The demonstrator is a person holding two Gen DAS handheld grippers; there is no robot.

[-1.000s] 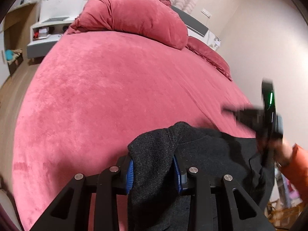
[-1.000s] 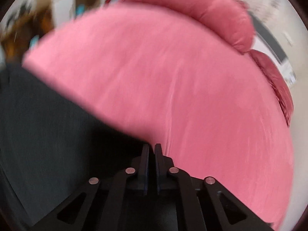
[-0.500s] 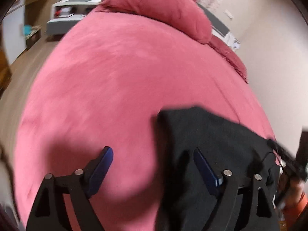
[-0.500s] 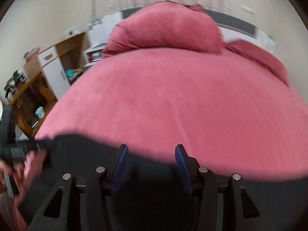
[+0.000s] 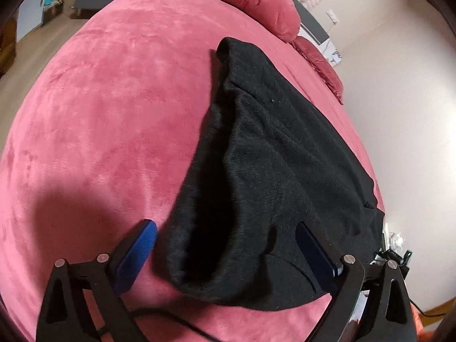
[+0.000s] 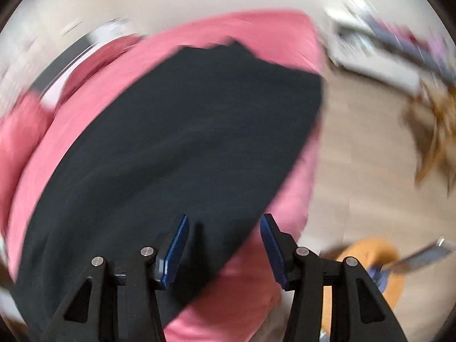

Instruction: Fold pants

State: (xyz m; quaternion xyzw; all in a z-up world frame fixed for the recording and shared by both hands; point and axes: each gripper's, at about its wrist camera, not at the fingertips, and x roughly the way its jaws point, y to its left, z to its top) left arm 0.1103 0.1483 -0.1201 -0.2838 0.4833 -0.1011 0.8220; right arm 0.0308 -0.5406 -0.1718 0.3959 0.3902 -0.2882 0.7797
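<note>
The black pants (image 5: 273,171) lie on the red bed (image 5: 99,114), ahead of the spread, empty left tool (image 5: 225,245); the right tool (image 6: 225,245), also spread, seems above their blurred edge

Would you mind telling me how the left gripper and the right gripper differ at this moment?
The left gripper has its jaws spread wide over the near rounded end of the black pants; the right gripper is opened less, over the pants' edge and the pink bedspread. The left view is sharp, the right view blurred by motion. Both are open with blue pads, gripping nothing.
</note>
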